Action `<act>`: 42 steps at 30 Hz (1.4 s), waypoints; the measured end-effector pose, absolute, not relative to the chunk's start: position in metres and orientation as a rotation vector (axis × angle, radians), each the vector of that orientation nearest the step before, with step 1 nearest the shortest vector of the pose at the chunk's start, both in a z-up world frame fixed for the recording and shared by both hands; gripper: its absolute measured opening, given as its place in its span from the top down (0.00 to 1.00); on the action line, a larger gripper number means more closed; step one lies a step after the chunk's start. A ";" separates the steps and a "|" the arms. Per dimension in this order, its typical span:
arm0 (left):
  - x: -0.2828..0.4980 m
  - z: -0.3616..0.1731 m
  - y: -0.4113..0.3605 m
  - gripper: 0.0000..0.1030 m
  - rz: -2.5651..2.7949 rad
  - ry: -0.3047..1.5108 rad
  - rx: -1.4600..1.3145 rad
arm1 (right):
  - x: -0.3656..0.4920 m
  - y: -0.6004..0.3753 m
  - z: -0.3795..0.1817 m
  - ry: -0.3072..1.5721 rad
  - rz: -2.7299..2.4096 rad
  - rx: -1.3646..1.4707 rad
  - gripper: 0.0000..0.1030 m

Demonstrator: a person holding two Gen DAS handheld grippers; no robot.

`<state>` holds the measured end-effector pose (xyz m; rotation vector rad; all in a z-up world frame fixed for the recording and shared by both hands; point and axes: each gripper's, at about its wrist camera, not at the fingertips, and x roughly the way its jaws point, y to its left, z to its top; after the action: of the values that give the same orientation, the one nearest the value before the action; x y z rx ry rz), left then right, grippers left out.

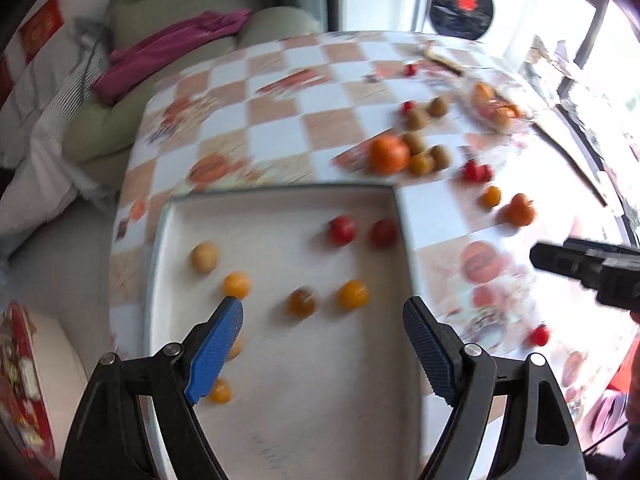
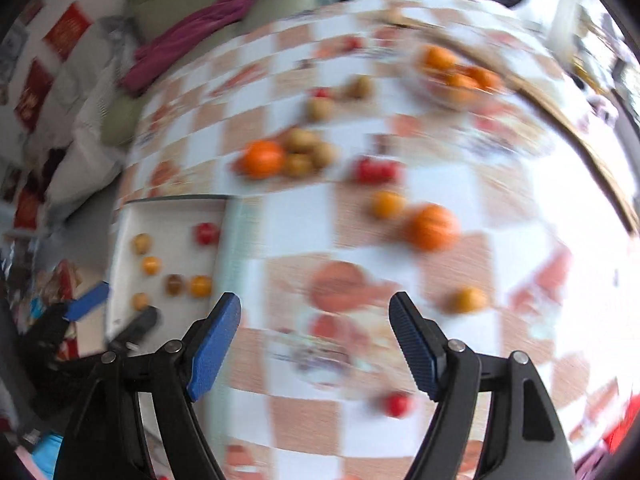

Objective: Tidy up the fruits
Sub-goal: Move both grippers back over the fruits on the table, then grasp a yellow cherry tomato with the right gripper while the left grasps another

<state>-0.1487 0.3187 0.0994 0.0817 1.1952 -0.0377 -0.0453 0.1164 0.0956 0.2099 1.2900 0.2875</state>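
Checked tablecloth (image 1: pixel 276 108) in orange and white squares covers the table, with a pale sofa (image 1: pixel 168 12) behind it and a magenta cloth (image 1: pixel 168 48) draped over the cushions. White tray (image 1: pixel 320 360) sits at the near left edge of the table, its raised rim between the fruit inside and the fruit loose on the cloth. Inside the tray: two red tomatoes (image 1: pixel 343 230) at the far side, several small yellow-orange fruits (image 1: pixel 352 294) and one pale tan one (image 1: pixel 205 257), all apart from each other. On the cloth beyond the tray, a large orange (image 1: pixel 388 154) lies touching a cluster of small brown fruits (image 1: pixel 416 144); further right another orange (image 2: pixel 434 227) with a small yellow fruit (image 2: pixel 387 204) just beside it. Single red tomato (image 2: pixel 398 404) lies near the right gripper (image 2: pixel 316 324), whose jaws are spread wide and hold nothing, above bare cloth. Left gripper (image 1: pixel 324 328) hangs over the tray, jaws likewise wide apart and empty. A clear bowl of oranges (image 2: pixel 456 76) stands at the far right, blurred. Both views smeared by motion.
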 end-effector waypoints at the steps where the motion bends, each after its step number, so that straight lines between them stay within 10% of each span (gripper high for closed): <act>1: -0.146 0.101 0.312 0.19 -0.051 1.189 0.088 | -0.047 0.103 0.092 1.296 0.253 0.218 0.23; 32: -0.045 0.016 0.169 0.22 -0.200 1.272 0.143 | -0.044 0.040 0.035 1.325 0.213 0.178 0.45; 42: -0.036 0.023 0.150 0.64 -0.207 1.261 0.153 | -0.036 0.046 0.035 1.302 0.228 0.149 0.65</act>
<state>-0.0356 0.1502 0.0233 0.1530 1.2608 -0.2072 -0.0360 0.0455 0.0348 0.1489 1.3020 0.2284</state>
